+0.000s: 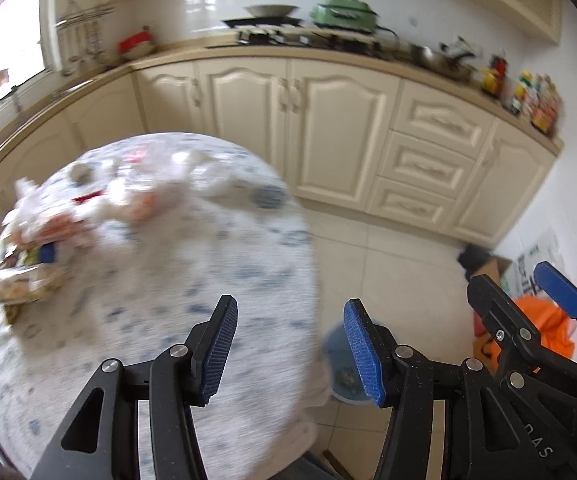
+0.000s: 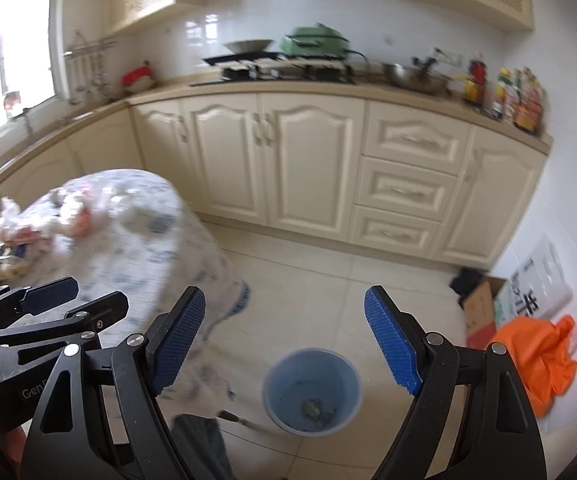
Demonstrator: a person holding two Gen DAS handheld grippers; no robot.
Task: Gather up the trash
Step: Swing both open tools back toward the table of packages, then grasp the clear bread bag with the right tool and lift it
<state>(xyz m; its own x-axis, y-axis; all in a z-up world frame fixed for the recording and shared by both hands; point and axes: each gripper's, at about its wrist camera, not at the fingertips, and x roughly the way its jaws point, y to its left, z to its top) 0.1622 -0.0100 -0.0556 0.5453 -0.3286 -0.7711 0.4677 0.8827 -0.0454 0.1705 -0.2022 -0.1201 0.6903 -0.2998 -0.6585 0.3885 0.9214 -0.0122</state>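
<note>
Left wrist view first: my left gripper (image 1: 292, 350) tilts downward over the near right edge of the round table (image 1: 176, 280), its blue-padded jaws apart with nothing between them. At the table's far left lies the trash pile (image 1: 64, 216), a heap of white crumpled paper, wrappers and a packet near the left rim; motion blur smears it, so I cannot pick out single pieces. Between the jaws and just right of the table, the blue bin (image 1: 338, 364) stands on the floor, mostly hidden behind the right finger and the hanging cloth. Further right, my right gripper (image 1: 516, 300) enters from the frame's edge, its arms covering part of the orange bag (image 1: 548, 328) on the floor.

From the right wrist view, the left gripper (image 2: 64, 300) shows at the left edge, over the table's (image 2: 136, 248) near side, with the trash pile (image 2: 44, 224) beyond it, again blurred. My right gripper (image 2: 284, 340) points down at the floor, jaws wide apart and empty. The bin (image 2: 312, 388) sits between them in frame, open, with some small dark scraps at its bottom that I cannot identify. The orange bag (image 2: 540, 360) lies far right beside a cardboard box (image 2: 482, 308), partly cut off by a finger.
</note>
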